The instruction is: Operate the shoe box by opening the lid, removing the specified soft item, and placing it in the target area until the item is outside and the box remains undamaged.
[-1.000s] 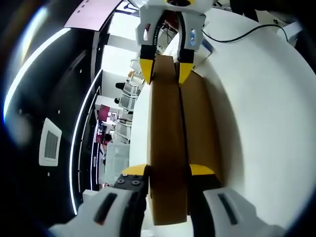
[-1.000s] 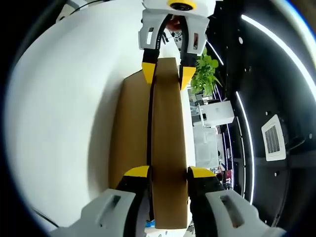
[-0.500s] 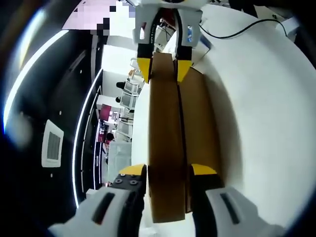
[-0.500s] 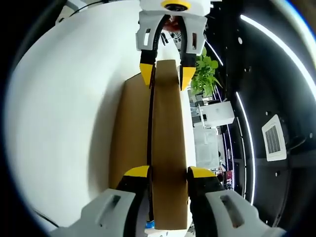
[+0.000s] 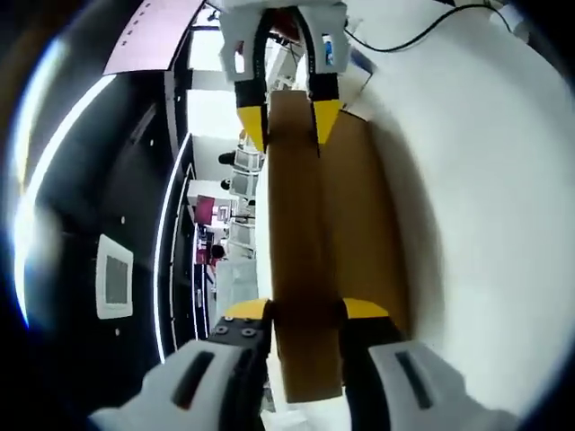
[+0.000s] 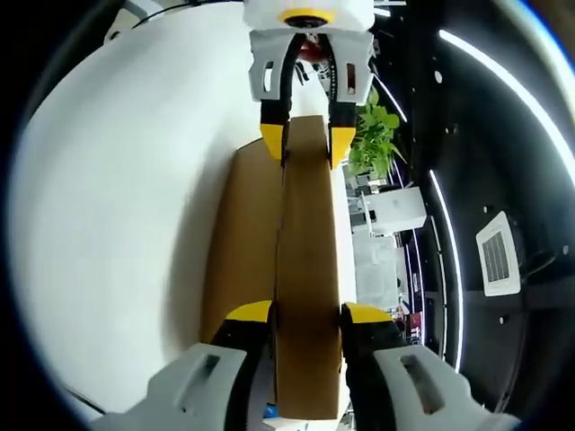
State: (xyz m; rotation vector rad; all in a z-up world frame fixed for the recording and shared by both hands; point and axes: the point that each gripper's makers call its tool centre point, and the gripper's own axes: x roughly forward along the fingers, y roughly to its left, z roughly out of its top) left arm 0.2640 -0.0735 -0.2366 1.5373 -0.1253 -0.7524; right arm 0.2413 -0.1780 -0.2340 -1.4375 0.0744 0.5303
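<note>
In the left gripper view my left gripper (image 5: 305,314) has its yellow-tipped jaws closed against the near end of the brown cardboard lid (image 5: 301,260) of the shoe box (image 5: 364,224); the lid runs away from me as a long narrow panel, and the jaws press on its two faces; at its far end the right gripper (image 5: 287,126) comes in from the top, its own yellow tips pinching the same lid from the opposite side.

The box body lies just beside the lid, touching it along a dark seam, and rests on the white table (image 5: 485,197); a black cable (image 5: 404,40) trails across the table near the far gripper.

In the right gripper view I see the mirror of this: my right gripper (image 6: 305,314) clamps the near end of the lid (image 6: 307,269), and the left gripper (image 6: 307,144) grips the far end; the box (image 6: 241,242) sits on the other side of the lid here, against the white table (image 6: 117,197); a green potted plant (image 6: 377,135) stands beyond the table edge.

I cannot tell what is inside the box; the soft item is hidden from me.
</note>
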